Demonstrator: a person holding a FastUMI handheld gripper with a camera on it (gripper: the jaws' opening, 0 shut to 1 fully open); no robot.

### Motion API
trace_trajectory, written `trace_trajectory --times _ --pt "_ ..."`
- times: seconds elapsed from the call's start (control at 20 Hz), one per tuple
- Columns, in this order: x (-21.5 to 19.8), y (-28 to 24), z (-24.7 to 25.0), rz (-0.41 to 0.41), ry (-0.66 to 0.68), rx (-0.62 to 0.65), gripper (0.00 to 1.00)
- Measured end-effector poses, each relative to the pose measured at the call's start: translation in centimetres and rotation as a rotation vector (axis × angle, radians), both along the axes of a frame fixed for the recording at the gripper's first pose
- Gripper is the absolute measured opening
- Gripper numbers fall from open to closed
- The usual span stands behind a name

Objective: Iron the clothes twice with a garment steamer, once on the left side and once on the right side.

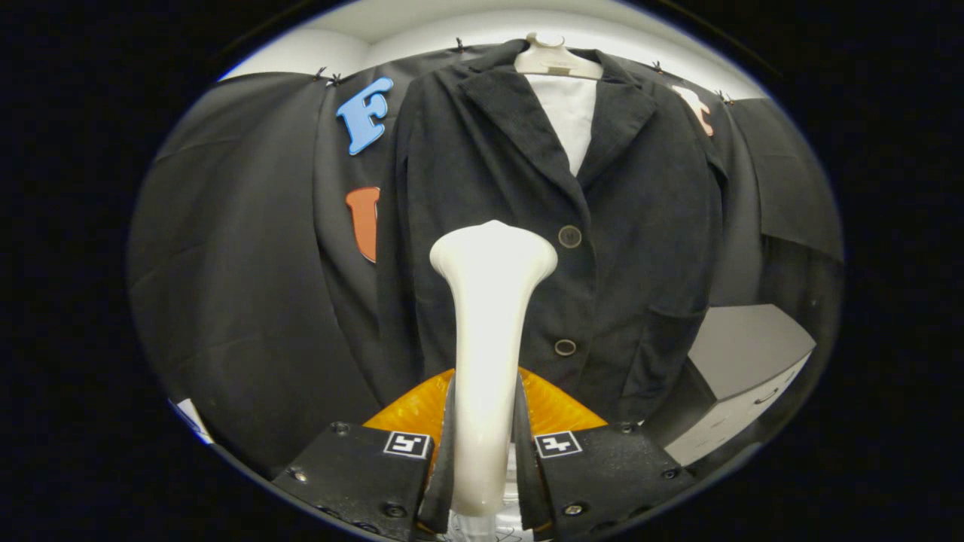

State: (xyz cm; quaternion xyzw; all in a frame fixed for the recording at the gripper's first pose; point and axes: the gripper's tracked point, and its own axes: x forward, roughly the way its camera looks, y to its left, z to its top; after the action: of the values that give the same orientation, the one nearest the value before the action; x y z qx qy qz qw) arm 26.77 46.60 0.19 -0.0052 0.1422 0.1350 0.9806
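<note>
A dark blazer (640,226) hangs on a white mannequin form (561,64) with a white front panel showing between the lapels. Two buttons run down its front. My gripper (483,421) is shut on the white handle of the garment steamer (489,331), both fingers pressing its sides. The steamer rises upright between the fingers, and its flared head sits in front of the blazer's left front panel, beside the upper button (569,236). Whether the head touches the cloth I cannot tell.
A grey-white cabinet (742,373) with a drawer handle stands low beside the blazer's pocket side. Black cloth hangs behind and to both sides. An orange part (410,406) of the gripper body shows behind the fingers.
</note>
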Motion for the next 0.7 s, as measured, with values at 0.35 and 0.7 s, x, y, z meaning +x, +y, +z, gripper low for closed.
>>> trace_trajectory --times 0.35,0.7 --pt "-0.7 0.0 -4.1 0.014 0.058 -0.011 0.37" --pt "-0.7 -0.2 -8.4 0.018 0.107 -0.023 0.37"
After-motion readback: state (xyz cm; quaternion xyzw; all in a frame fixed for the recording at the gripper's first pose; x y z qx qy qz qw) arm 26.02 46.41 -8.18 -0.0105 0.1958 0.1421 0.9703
